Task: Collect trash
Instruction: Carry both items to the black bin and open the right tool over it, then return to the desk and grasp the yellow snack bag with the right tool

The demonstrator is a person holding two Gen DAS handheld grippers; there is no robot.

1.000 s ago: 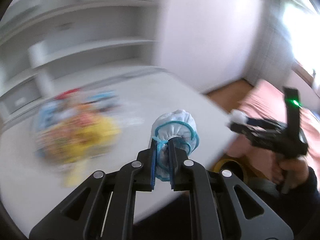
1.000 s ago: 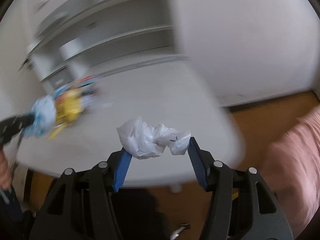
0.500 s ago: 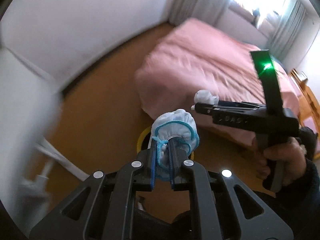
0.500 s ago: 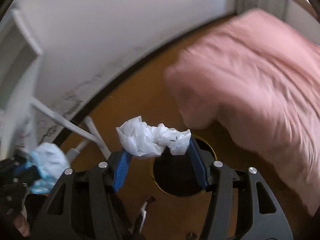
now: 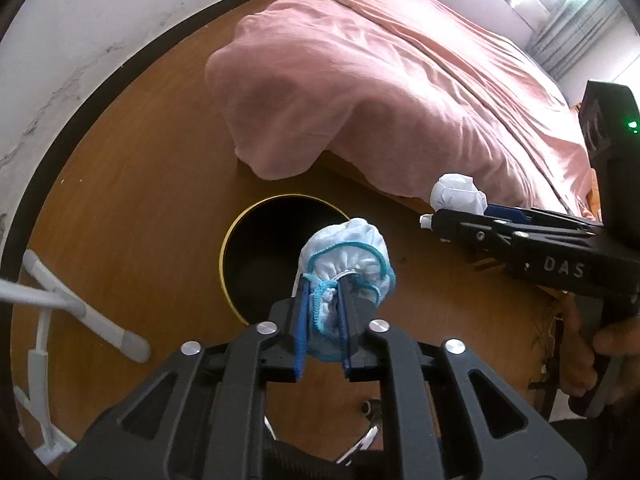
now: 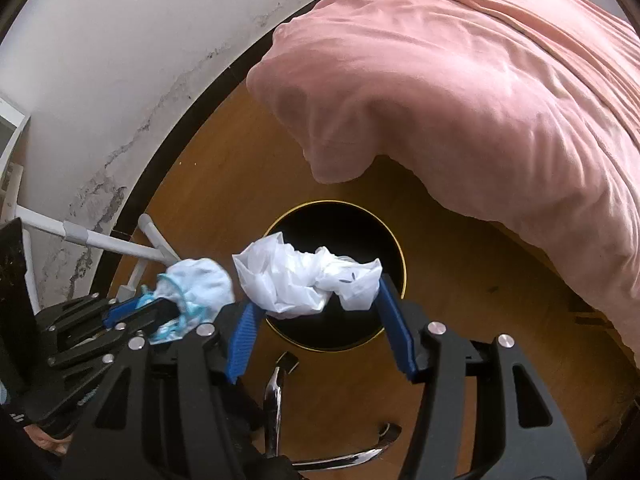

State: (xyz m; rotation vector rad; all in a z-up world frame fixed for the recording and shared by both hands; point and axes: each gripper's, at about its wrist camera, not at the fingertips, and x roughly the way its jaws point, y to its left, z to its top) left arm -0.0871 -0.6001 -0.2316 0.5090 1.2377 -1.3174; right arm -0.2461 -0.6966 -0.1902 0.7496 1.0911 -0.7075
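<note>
A black bin with a gold rim (image 5: pixel 260 256) (image 6: pixel 344 224) stands on the wooden floor by the bed. My left gripper (image 5: pixel 323 292) (image 6: pixel 160 308) points down at the bin's right edge. Its jaws are opening, and a crumpled white cover with a blue elastic hem (image 5: pixel 348 256) (image 6: pixel 200 280) still sits clamped between them. My right gripper (image 6: pixel 316 296) (image 5: pixel 452 212) hangs over the bin mouth, shut on a crumpled white plastic bag (image 6: pixel 304 276) (image 5: pixel 456 192). A hand (image 5: pixel 580 360) holds the right gripper's handle.
A bed with a pink cover (image 5: pixel 400 92) (image 6: pixel 480 100) overhangs the floor just beyond the bin. White frame legs (image 5: pixel 80 312) (image 6: pixel 100 240) stand to the left by the white wall and dark skirting. Chrome chair legs (image 6: pixel 276 392) lie near below.
Both grippers swung away from the white table and tipped down over the floor bin, each carrying its piece. The left jaws stand slightly wider than before.
</note>
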